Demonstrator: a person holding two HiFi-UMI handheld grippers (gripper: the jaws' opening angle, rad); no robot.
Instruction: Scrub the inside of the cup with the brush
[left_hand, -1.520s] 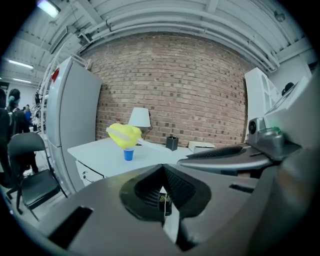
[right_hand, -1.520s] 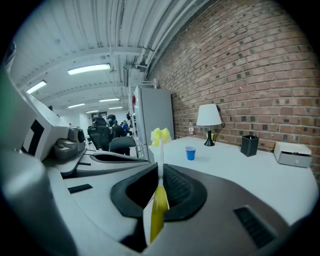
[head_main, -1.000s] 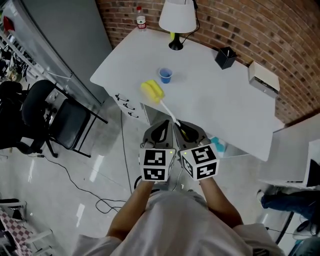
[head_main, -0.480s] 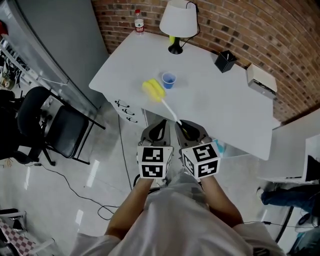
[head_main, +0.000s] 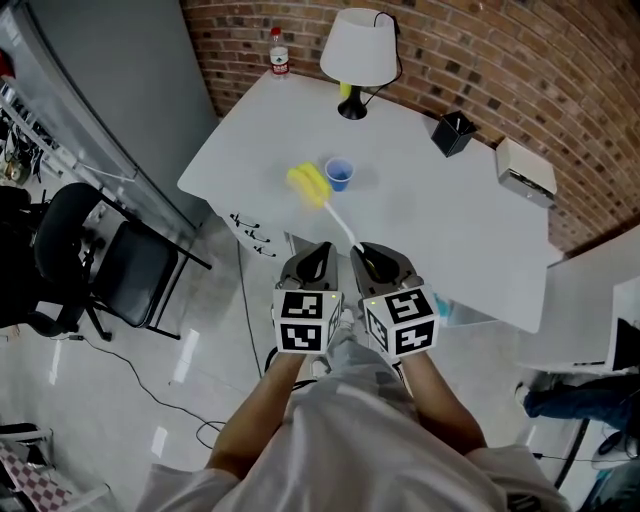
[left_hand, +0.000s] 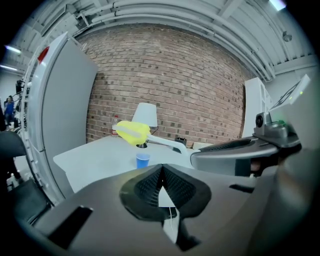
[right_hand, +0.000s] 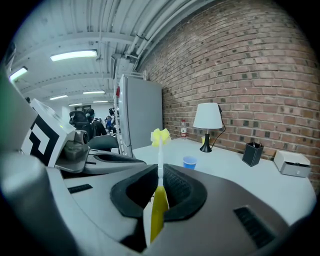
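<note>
A small blue cup (head_main: 340, 174) stands upright on the white table (head_main: 440, 230). My right gripper (head_main: 372, 262) is shut on the yellow-and-white handle of the brush, held out in front of the table's near edge. The brush's yellow sponge head (head_main: 307, 184) hovers just left of the cup. In the right gripper view the brush (right_hand: 160, 137) rises from between the jaws, with the cup (right_hand: 189, 162) beyond it. My left gripper (head_main: 318, 262) sits beside the right one, shut and empty. The left gripper view shows the cup (left_hand: 143, 160) and the brush head (left_hand: 133, 133) ahead.
A white-shaded lamp (head_main: 358, 48) and a bottle (head_main: 279, 50) stand at the table's far side. A black pen holder (head_main: 453, 133) and a white box (head_main: 526, 170) sit to the right by the brick wall. A black chair (head_main: 100, 260) stands on the floor at the left.
Both grippers and the brush have moved a little forward, so the sponge head now sits level with the cup instead of short of it. Both grippers stay shut.
</note>
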